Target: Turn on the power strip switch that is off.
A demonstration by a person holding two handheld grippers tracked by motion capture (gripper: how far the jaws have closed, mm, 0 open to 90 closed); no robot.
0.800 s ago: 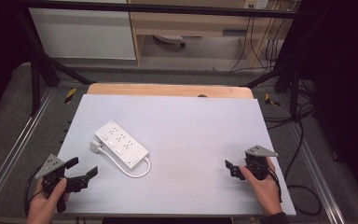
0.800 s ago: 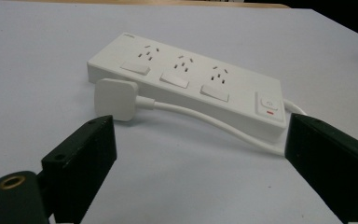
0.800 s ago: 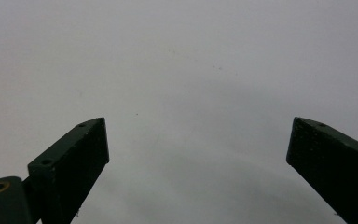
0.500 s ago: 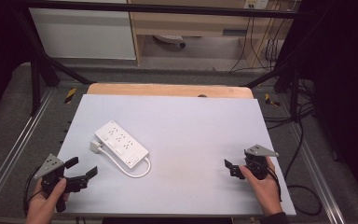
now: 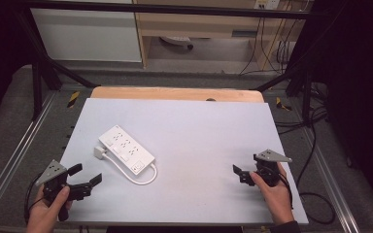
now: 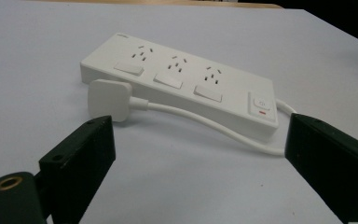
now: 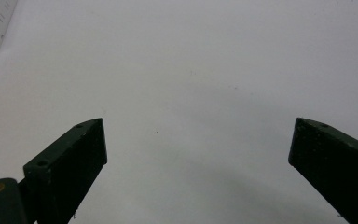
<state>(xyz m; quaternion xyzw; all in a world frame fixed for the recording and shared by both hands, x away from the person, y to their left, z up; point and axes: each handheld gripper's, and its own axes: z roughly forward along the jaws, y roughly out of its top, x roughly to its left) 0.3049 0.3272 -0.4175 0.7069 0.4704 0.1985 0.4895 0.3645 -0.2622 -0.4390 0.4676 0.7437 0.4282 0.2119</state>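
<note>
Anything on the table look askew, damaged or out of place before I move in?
Nothing stands out. The white power strip lies flat, set diagonally on the table, with its cord looped beside it and its plug resting loose on the surface, not inserted anywhere. No damage shows. Both the left tongs and the right tongs are open and apart from it.

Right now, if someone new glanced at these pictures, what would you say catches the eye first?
The white power strip lies at a slant on the left half of the pale table, its cable looping to a white plug that rests beside it. The left gripper points toward it with jaws wide open, and the right gripper sits open near the right front corner.
</note>
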